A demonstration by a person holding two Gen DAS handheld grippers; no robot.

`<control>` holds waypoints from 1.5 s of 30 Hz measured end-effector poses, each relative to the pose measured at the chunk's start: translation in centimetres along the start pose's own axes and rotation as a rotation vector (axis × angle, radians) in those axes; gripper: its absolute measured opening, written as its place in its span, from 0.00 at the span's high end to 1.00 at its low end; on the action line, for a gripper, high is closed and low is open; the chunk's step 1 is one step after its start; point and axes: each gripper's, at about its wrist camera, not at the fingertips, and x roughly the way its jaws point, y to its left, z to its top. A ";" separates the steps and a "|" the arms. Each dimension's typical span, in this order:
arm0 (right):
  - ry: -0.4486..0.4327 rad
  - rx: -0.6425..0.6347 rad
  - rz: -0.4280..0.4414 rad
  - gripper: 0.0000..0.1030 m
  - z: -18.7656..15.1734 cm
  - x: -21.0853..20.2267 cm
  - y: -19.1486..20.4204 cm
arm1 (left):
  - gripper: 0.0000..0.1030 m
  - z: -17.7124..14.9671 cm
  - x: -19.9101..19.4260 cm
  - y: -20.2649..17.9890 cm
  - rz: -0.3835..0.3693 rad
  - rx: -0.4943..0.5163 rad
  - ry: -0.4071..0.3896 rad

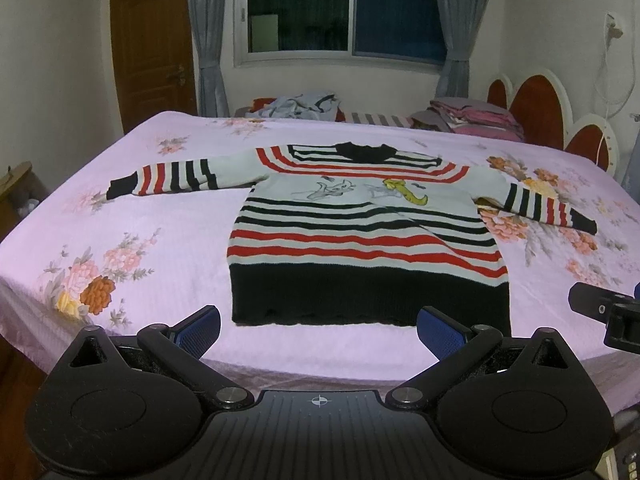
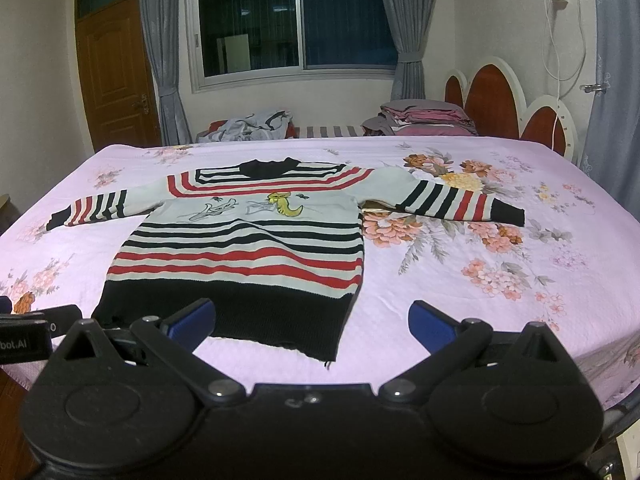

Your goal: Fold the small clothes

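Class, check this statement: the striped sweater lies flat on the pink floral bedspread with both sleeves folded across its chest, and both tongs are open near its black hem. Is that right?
Not quite. The striped sweater lies flat on the pink floral bedspread, but both sleeves are spread out to the sides, not folded across the chest; the left wrist view shows this. The left tongs and right tongs are indeed open near the black hem.

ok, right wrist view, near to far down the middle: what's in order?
Right gripper → sweater's black hem → cartoon print → black collar → striped bench → window.
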 end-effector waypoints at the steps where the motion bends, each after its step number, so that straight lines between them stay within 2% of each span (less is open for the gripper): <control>1: 0.000 0.000 0.000 0.00 0.0 0.0 0.0 | 0.00 0.0 0.0 0.0 0.001 -0.001 -0.001; 16: -0.002 -0.002 0.000 0.00 0.0 0.1 0.1 | 0.00 0.2 0.3 0.0 0.006 0.002 -0.004; 24: -0.006 -0.002 -0.003 0.00 0.7 0.8 0.5 | 0.00 1.6 1.5 0.3 0.004 0.017 -0.009; 32: -0.011 0.009 -0.028 0.00 3.1 3.4 0.8 | 0.00 4.3 4.1 0.6 -0.014 0.033 -0.020; 45: -0.015 0.028 -0.090 0.00 6.6 9.0 2.3 | 0.00 9.3 10.6 1.3 -0.068 0.059 -0.030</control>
